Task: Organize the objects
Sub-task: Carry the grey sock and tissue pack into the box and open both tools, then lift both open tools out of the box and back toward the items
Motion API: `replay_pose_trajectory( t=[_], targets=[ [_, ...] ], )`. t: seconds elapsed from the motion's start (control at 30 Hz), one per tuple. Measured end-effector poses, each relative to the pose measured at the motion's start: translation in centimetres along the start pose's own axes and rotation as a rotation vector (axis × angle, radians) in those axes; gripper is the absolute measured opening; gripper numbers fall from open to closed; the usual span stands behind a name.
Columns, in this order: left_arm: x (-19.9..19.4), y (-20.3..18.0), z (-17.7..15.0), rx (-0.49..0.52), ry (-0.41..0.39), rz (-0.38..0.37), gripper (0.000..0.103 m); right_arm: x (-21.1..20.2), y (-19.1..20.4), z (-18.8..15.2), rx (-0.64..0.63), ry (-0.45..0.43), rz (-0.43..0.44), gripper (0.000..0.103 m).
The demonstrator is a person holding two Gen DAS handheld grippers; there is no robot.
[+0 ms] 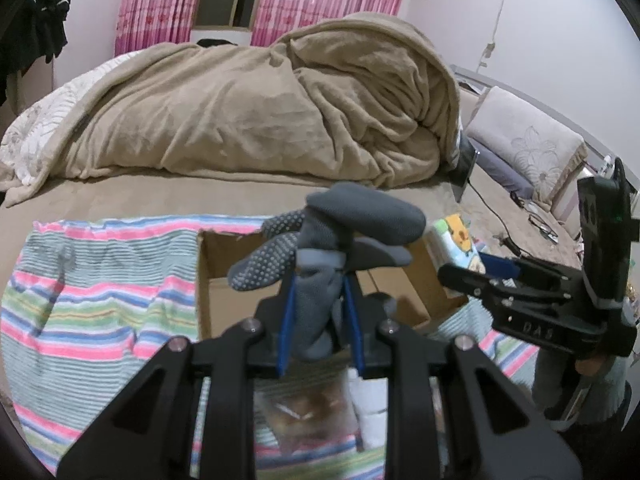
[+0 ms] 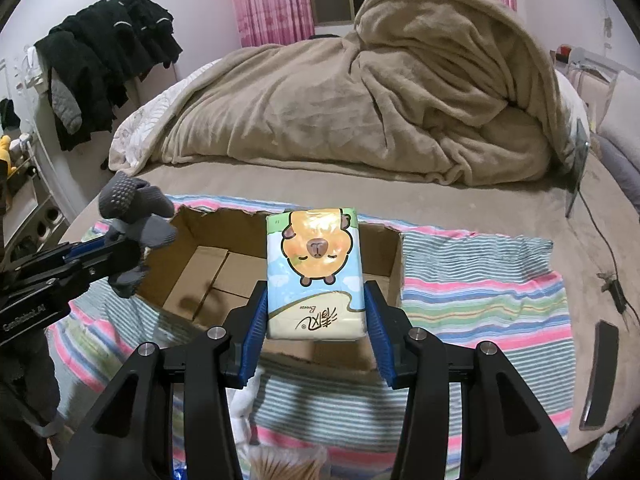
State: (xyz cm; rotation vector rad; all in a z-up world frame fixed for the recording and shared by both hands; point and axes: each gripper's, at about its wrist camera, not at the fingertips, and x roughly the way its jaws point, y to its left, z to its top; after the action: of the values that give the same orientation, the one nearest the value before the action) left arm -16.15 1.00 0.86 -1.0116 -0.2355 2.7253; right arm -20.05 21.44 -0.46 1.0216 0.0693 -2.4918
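My left gripper is shut on a bundle of grey dotted socks and holds it above the open cardboard box. My right gripper is shut on a tissue pack with a cartoon capybara and holds it over the same box. In the left wrist view the right gripper and the tissue pack show at the box's right edge. In the right wrist view the left gripper with the socks shows at the box's left edge.
The box sits on a striped towel spread on a bed. A heaped beige blanket lies behind it. A snack bag and a white item lie below my left gripper. A cable and dark phone lie right.
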Motion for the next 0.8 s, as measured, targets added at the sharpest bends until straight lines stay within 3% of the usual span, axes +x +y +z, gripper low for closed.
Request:
replay_pose_trajectory(
  t=[0.37,0.6,0.8],
  targets=[
    [6.7,-1.1,-0.7,-0.028,0.112,-0.065,0.024,3.4,-1.7,-0.6,0.052,0.050,-0.001,0.049],
    [9.3,-3.2,-1.6,-0.031,0.192,-0.137,0.027,2.9,-2.5,-0.7,0.085,0.042,0.008,0.049],
    [8.7,-3.5,-1.5,-0.044,0.193,-0.134,0.036,2.2,-2.7,-0.7,0.096,0.030,0.009,0.064]
  ],
)
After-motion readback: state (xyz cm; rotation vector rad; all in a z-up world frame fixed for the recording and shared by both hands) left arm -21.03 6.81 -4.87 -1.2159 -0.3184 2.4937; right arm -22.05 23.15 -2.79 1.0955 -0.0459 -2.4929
